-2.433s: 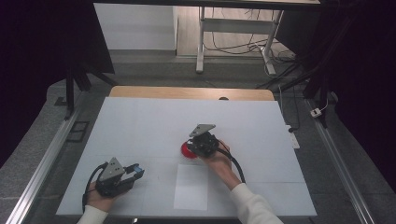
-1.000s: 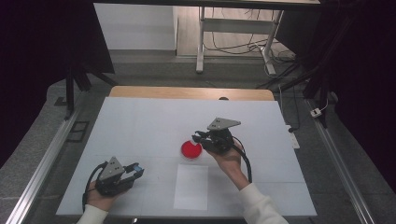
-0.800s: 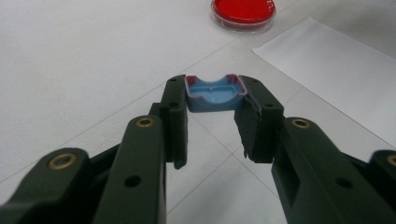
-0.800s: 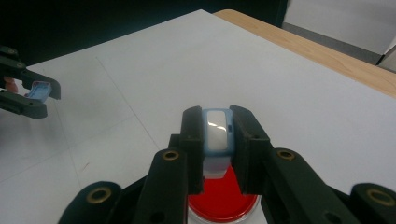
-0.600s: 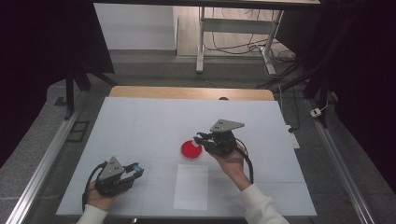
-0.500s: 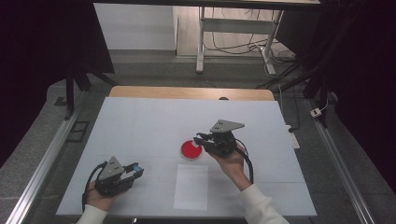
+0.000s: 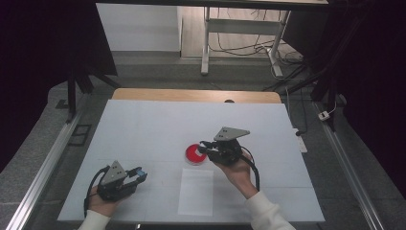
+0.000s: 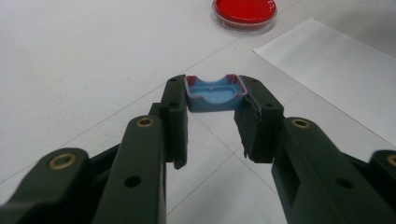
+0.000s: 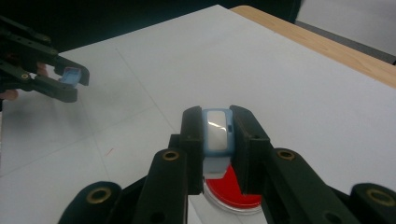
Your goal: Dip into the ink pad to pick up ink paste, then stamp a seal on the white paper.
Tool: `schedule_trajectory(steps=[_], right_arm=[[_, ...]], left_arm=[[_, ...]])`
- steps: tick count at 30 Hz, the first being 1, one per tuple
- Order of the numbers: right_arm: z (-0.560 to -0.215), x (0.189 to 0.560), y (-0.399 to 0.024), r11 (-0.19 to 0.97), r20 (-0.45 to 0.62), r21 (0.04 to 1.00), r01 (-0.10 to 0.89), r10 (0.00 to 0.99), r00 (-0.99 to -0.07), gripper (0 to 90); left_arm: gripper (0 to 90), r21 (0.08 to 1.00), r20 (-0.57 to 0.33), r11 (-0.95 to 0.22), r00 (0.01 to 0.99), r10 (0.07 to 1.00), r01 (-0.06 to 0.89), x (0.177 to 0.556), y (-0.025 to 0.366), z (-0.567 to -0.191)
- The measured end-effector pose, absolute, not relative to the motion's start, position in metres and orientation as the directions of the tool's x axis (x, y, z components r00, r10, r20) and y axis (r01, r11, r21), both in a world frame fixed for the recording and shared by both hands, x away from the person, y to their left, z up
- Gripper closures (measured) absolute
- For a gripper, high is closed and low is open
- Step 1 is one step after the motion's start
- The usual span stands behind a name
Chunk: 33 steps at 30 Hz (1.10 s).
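Overhead, the right claw (image 7: 205,145) hovers at the right rim of the round red-filled clear dish (image 7: 195,154) on the white counter (image 7: 143,124); the left claw (image 7: 139,174) sits well apart at lower left. Along the left claw (image 8: 215,109), its jaws are clamped on a small blue plastic cap (image 8: 215,94), the dish (image 8: 244,12) far ahead. Along the right claw (image 9: 218,140), jaws grip a pale blue piece with a whitish face (image 9: 216,135), possibly a lid, directly above the dish (image 9: 231,191).

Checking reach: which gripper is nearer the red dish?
Right. The right gripper hangs at the red dish's edge; the left gripper sits well off toward the table's near left.
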State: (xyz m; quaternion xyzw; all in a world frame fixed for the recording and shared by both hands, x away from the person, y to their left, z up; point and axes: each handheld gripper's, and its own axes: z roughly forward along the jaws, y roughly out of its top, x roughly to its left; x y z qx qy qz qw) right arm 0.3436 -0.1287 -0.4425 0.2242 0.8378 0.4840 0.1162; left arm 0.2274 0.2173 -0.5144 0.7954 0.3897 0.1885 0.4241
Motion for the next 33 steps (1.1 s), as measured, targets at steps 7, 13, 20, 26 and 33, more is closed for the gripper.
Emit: schedule_trajectory(steps=[7,13,20,26,33], right_arm=[[-0.442,0.335,-0.13,0.445,0.019,0.858,0.256,0.469,-0.883,75.7],[-0.445,0.33,-0.129,0.469,0.011,0.847,0.248,0.452,-0.892,75.7],[-0.445,0.324,-0.127,0.484,0.007,0.841,0.24,0.435,-0.9,75.6],[-0.447,0.321,-0.124,0.495,0.012,0.836,0.237,0.416,-0.909,75.6],[-0.45,0.317,-0.119,0.531,0.004,0.816,0.229,0.39,-0.921,75.6]], left_arm=[[64.9,0.822,-0.028,-0.337,0.624,0.781,0.458,0.227,0.218,-0.514],[65.0,0.823,-0.029,-0.334,0.623,0.782,0.459,0.228,0.218,-0.514],[64.9,0.823,-0.027,-0.337,0.624,0.781,0.457,0.228,0.217,-0.514],[64.9,0.823,-0.027,-0.336,0.623,0.782,0.457,0.228,0.218,-0.514],[64.9,0.822,-0.026,-0.339,0.624,0.781,0.458,0.228,0.217,-0.514]])
